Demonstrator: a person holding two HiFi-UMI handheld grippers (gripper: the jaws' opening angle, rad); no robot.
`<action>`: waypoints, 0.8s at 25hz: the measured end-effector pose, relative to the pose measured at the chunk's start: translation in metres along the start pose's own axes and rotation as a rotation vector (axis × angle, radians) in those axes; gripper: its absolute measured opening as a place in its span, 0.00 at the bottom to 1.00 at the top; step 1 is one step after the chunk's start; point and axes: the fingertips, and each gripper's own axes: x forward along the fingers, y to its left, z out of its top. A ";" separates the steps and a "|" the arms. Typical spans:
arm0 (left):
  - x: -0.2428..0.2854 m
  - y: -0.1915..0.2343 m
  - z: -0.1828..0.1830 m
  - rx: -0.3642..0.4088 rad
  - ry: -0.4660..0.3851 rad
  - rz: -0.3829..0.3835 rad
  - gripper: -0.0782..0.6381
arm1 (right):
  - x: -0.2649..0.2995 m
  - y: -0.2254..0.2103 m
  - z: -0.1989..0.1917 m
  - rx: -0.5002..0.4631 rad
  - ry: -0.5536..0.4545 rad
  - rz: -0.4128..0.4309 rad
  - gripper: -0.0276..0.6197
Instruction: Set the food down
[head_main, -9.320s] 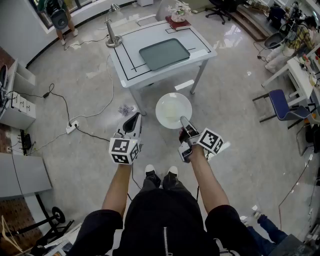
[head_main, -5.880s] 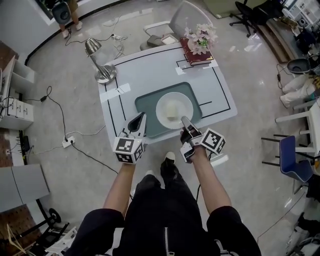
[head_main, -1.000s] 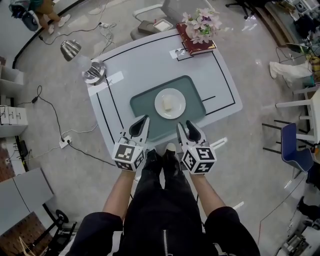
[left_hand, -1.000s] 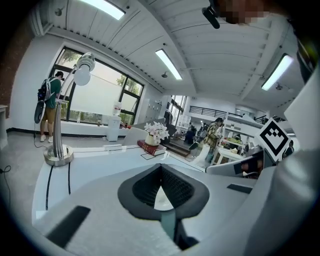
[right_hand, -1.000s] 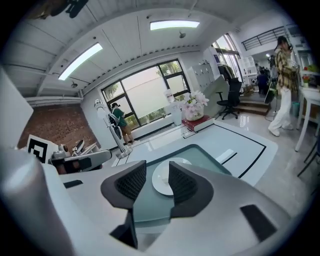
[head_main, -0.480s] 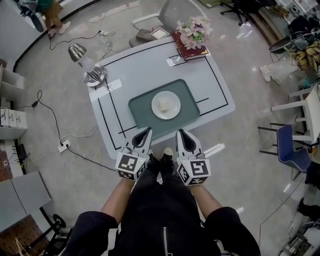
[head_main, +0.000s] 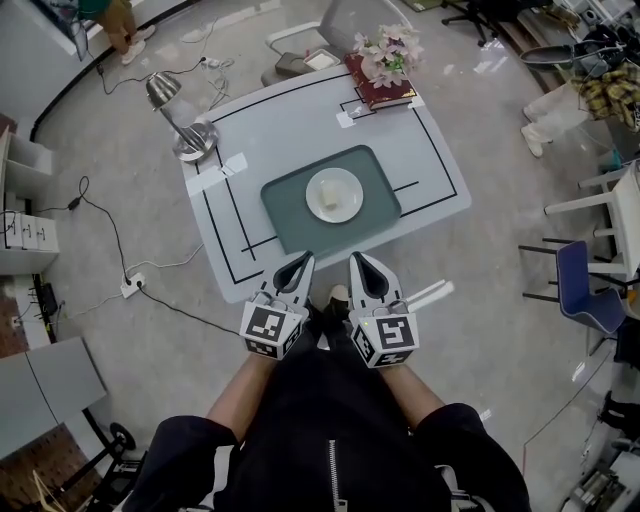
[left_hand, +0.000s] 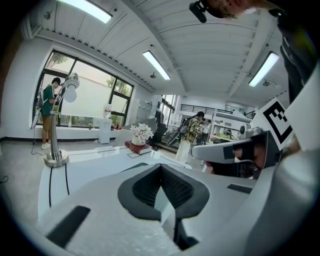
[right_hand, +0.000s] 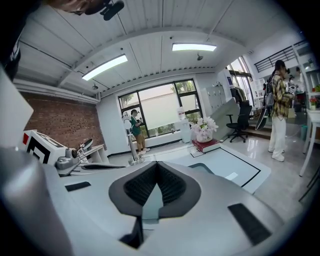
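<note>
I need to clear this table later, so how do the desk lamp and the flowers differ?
The lamp is shiny metal with a round base; the flowers are a pale, soft bunch. The lamp stands straight on the table, near its far left corner in the head view; the flowers sit on a red book at the far right corner. Both stand apart from the green mat.
</note>
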 end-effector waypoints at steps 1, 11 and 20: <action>0.000 -0.001 0.000 0.001 -0.002 0.002 0.12 | 0.000 0.001 0.000 -0.005 0.000 0.002 0.06; -0.004 -0.009 0.012 0.007 -0.033 0.010 0.12 | 0.000 0.008 0.001 -0.009 0.000 0.018 0.06; 0.002 -0.012 0.018 0.008 -0.049 0.020 0.12 | 0.006 0.002 0.006 -0.024 -0.001 0.029 0.06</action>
